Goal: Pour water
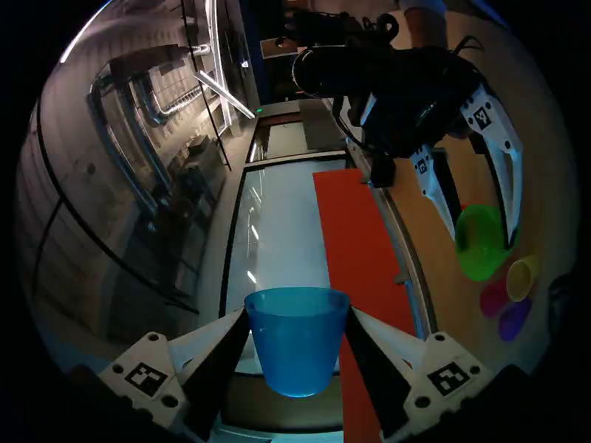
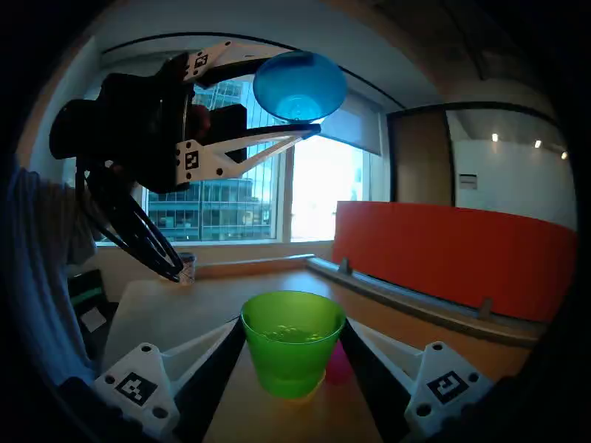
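Blue cup (image 1: 297, 341) clamped in left gripper (image 1: 297, 319) — green cup (image 2: 292, 341) gripped by right gripper (image 2: 292, 326), upright.

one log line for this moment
left hand-held gripper: grips blue cup, raised, tipped | right hand-held gripper: grips green cup, upright | nearby: yellow cup, pink cup, purple cup

Wooden bench (image 2: 185, 314), tan top. Yellow cup (image 1: 521, 277), pink cup (image 1: 493, 297), purple cup (image 1: 514, 319) clustered on it; green cup (image 1: 480, 240) beside them, perhaps resting too. Small clear jar (image 2: 186, 267) at window-side edge. Orange partition (image 2: 458, 258) along one side.
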